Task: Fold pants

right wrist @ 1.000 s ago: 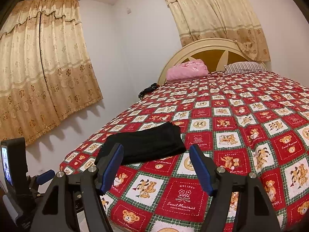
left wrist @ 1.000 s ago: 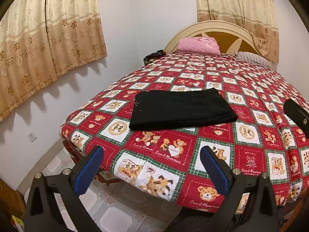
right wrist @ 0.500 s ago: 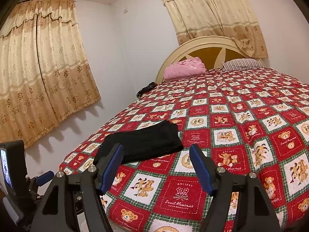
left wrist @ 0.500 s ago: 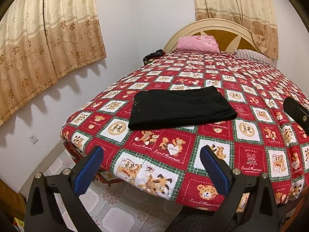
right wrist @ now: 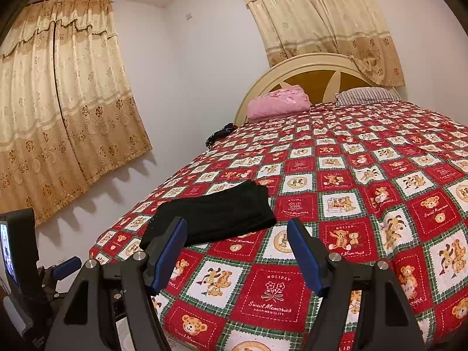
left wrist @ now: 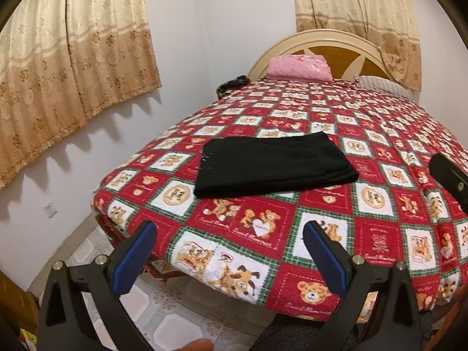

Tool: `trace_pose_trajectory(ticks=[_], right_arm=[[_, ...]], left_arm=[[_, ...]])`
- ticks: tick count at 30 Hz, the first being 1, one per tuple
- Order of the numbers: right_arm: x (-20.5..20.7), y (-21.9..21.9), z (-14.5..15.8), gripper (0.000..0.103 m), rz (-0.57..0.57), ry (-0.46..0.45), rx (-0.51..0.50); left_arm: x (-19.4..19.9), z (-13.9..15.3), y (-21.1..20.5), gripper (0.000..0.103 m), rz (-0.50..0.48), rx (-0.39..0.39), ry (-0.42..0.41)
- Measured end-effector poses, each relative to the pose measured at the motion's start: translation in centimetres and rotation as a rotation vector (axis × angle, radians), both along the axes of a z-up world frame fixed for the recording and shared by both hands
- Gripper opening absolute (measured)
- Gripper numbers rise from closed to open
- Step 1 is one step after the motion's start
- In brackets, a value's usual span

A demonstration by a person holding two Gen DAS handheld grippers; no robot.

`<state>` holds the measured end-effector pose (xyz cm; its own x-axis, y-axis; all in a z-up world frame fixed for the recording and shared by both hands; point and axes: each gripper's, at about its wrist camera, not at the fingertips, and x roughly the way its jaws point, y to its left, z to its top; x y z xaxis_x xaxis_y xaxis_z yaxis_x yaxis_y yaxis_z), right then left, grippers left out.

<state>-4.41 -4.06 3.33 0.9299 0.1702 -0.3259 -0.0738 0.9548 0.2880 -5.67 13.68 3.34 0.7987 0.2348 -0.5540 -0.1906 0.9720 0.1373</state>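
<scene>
Black pants (left wrist: 272, 165) lie folded into a flat rectangle near the foot corner of the bed; they also show in the right wrist view (right wrist: 216, 215). My left gripper (left wrist: 229, 259) is open and empty, held back off the bed's foot edge, over the floor. My right gripper (right wrist: 237, 251) is open and empty, above the bedspread just in front of the pants. Part of the right gripper shows at the left wrist view's right edge (left wrist: 449, 175). The left gripper's body shows at the right wrist view's lower left (right wrist: 26, 269).
The bed carries a red teddy-bear patchwork bedspread (left wrist: 380, 134). A pink folded blanket (left wrist: 299, 67) and a striped pillow (right wrist: 365, 95) lie by the headboard. A dark item (left wrist: 232, 83) sits at the far left bed edge. Curtains hang on both walls. Tiled floor (left wrist: 175, 321) lies below.
Both grippers have drawn back a little from the bed and stayed open. The folded pants have not moved.
</scene>
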Motion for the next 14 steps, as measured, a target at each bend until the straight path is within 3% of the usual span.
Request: trace_pose_trajectory(ticks=[3,9,14], right_arm=[[-0.08,-0.05,-0.13,0.072,-0.002,0.003,-0.002],[-0.23,-0.06,-0.24,0.073,-0.005,-0.002,-0.006],[-0.24,-0.01,-0.30,0.073,-0.007,0.001,-0.007]], left_arm=[[0.30,0.01,-0.05,0.102,0.020,0.023,0.005],[0.16,-0.06,0.05,0.102,0.006,-0.012,0.006],[0.09,-0.07,-0.58,0.103,-0.006,0.019,0.002]])
